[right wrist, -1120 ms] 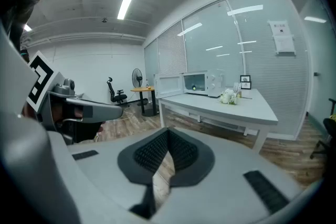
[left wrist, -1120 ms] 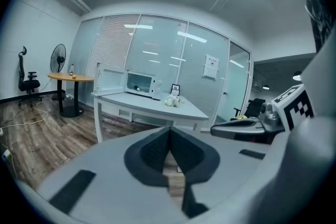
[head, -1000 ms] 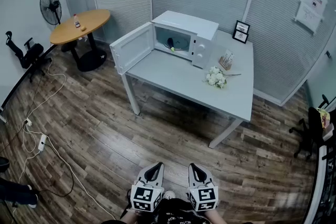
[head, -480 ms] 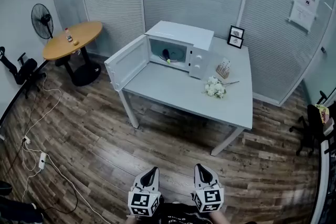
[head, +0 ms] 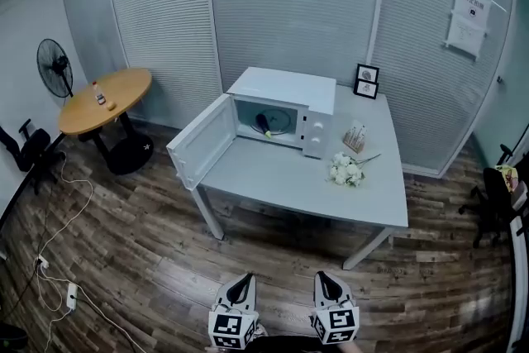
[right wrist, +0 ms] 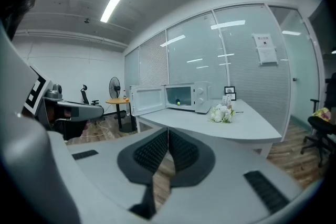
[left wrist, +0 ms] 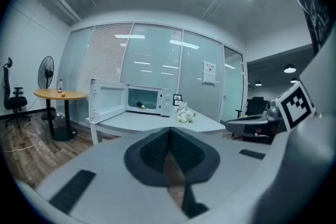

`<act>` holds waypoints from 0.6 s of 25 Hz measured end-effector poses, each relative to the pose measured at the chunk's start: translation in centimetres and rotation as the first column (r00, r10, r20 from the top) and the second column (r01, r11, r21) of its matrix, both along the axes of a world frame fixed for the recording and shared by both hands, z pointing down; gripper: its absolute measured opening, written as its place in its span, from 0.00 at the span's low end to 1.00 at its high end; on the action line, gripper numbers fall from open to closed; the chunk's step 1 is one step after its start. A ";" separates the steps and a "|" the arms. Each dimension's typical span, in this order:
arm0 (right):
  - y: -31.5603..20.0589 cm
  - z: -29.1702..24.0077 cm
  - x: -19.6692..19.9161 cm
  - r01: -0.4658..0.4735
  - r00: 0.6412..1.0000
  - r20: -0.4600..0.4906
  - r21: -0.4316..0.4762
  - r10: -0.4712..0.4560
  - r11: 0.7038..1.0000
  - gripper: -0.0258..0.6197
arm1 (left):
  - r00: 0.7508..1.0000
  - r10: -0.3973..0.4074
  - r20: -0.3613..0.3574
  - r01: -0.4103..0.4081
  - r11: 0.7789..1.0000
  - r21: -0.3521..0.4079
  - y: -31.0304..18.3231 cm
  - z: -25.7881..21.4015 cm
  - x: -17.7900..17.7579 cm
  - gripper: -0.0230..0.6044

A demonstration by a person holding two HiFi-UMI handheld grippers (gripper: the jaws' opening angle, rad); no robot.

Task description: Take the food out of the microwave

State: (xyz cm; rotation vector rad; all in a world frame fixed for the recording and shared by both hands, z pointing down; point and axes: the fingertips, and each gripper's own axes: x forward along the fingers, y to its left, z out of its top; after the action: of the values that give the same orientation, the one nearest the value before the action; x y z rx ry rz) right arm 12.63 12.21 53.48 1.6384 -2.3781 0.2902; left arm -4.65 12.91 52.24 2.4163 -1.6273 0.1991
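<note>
A white microwave (head: 285, 105) stands on the grey table (head: 331, 190), its door (head: 201, 143) swung open to the left. Inside lies the food (head: 263, 125), a dark item with a yellow-green end, also small in the left gripper view (left wrist: 142, 106) and the right gripper view (right wrist: 178, 103). My left gripper (head: 244, 283) and right gripper (head: 323, 280) hang side by side over the wooden floor, well short of the table. Both point toward the microwave (left wrist: 146, 99) (right wrist: 185, 97). The left gripper (left wrist: 169, 132) and right gripper (right wrist: 168, 134) are shut and hold nothing.
White flowers (head: 345, 170), a small holder (head: 357, 136) and two picture frames (head: 366, 81) sit on the table right of the microwave. A round wooden table (head: 103, 99) and a fan (head: 52, 66) stand at left. Cables (head: 51, 260) trail on the floor; an office chair (head: 496, 198) is at right.
Both grippers have moved forward over the floor toward the table, staying shut. The head view has lifted, showing more of the wall behind the microwave.
</note>
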 end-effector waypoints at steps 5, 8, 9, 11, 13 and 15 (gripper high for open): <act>-2.2 -0.6 -2.3 -0.028 1.000 0.005 0.008 0.028 1.000 0.05 | 0.999 0.036 0.010 -0.036 0.999 -0.005 -2.4 -0.2 -2.4 0.05; -2.6 -0.5 -3.7 -0.019 1.000 -0.003 0.001 0.019 1.000 0.05 | 0.999 0.040 0.003 -0.040 0.999 -0.011 -3.2 -0.1 -3.6 0.05; -2.6 -0.5 -4.1 -0.012 1.000 -0.009 -0.001 0.012 1.000 0.05 | 0.999 0.042 0.001 -0.042 0.999 -0.013 -3.3 -0.1 -3.8 0.05; -2.6 -0.4 -4.6 -0.003 1.000 -0.017 -0.004 0.003 1.000 0.05 | 0.999 0.048 -0.005 -0.048 0.999 -0.020 -3.4 0.0 -4.2 0.05; -2.8 -0.3 -4.8 -0.003 1.000 -0.018 -0.011 0.003 1.000 0.05 | 0.999 0.050 -0.010 -0.050 0.998 -0.029 -3.5 0.3 -4.6 0.05; -2.9 0.1 -4.8 -0.002 1.000 -0.022 -0.023 0.002 1.000 0.05 | 0.999 0.047 -0.011 -0.048 0.998 -0.038 -3.5 0.6 -4.9 0.05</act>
State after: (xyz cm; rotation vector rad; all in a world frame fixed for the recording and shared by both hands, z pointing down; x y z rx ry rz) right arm 7.86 9.27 53.54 1.6259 -2.3484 0.2969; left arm -9.55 9.43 52.81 2.4252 -1.5484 0.2229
